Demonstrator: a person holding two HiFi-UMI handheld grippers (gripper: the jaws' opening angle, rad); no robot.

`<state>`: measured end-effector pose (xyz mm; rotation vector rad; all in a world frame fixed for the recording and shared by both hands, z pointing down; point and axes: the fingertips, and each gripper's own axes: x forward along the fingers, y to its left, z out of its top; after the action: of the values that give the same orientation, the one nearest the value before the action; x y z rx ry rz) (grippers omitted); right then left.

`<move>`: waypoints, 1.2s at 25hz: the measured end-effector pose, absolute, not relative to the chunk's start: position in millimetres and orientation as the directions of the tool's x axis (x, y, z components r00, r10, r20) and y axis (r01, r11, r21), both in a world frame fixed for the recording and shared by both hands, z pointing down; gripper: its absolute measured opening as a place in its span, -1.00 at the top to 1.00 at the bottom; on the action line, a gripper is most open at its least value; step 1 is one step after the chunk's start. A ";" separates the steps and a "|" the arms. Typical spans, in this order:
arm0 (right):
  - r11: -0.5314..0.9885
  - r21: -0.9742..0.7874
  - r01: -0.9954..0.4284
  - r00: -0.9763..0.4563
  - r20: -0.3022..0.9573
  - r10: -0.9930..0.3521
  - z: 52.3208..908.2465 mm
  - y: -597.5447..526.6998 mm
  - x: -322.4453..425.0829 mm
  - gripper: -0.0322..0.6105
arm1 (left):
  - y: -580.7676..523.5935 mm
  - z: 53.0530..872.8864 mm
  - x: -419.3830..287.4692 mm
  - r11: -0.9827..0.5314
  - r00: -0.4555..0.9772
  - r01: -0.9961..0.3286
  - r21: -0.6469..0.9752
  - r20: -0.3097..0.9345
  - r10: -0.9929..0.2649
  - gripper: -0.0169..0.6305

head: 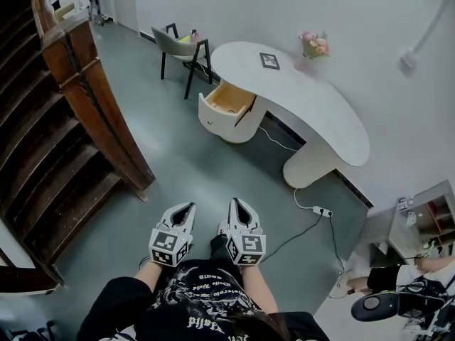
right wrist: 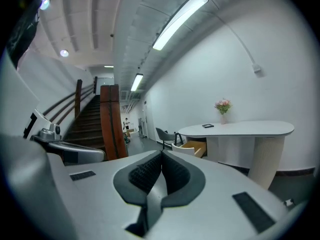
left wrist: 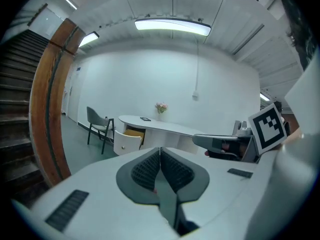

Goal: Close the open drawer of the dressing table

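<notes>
The white dressing table (head: 320, 112) stands against the far wall, well ahead of both grippers. Its curved drawer (head: 226, 109) is pulled out at the left end, showing a wooden inside. The same drawer (left wrist: 127, 140) appears small in the left gripper view, and the drawer (right wrist: 192, 148) also shows in the right gripper view. My left gripper (head: 186, 208) and right gripper (head: 237, 204) hang side by side over the floor near my body. Both are shut with nothing between the pads. The left gripper (left wrist: 160, 150) and right gripper (right wrist: 161, 154) point toward the table.
A grey chair (head: 181, 48) stands left of the table. A wooden staircase (head: 64, 126) with a thick post runs along the left. A vase of flowers (head: 314, 45) and a small dark tablet (head: 269, 60) sit on the tabletop. A power strip (head: 322, 210) and cable lie on the floor.
</notes>
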<state>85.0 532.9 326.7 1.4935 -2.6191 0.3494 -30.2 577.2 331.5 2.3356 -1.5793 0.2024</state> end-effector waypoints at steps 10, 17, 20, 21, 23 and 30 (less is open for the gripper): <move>0.503 -0.190 -0.843 -0.537 0.234 -0.811 336.9 422.7 101.3 0.82 | 479.3 335.4 -18.7 -0.295 0.343 -0.936 0.190 0.306 -0.888 0.87; 0.590 -0.144 -0.795 -0.605 0.261 -0.752 337.7 352.9 110.1 0.82 | 413.8 341.4 0.8 -0.250 0.304 -0.948 0.197 0.322 -0.897 0.87; 0.610 -0.141 -0.780 -0.624 0.253 -0.739 334.5 322.9 118.7 0.82 | 386.0 343.5 13.5 -0.231 0.287 -0.952 0.202 0.321 -0.903 0.87; 0.618 -0.141 -0.773 -0.632 0.252 -0.733 334.1 313.9 121.6 0.82 | 377.4 343.9 18.2 -0.225 0.282 -0.953 0.202 0.321 -0.904 0.87; 0.638 -0.138 -0.758 -0.649 0.259 -0.715 336.2 297.0 127.8 0.82 | 360.6 344.8 28.1 -0.214 0.272 -0.955 0.204 0.321 -0.907 0.87; 0.669 -0.150 -0.728 -0.681 0.271 -0.680 346.5 258.2 145.4 0.82 | 317.8 349.7 49.3 -0.183 0.245 -0.961 0.210 0.324 -0.914 0.87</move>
<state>145.4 258.2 346.5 1.1478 -2.6909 0.3659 49.3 317.8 349.7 2.1579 -1.7214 0.1758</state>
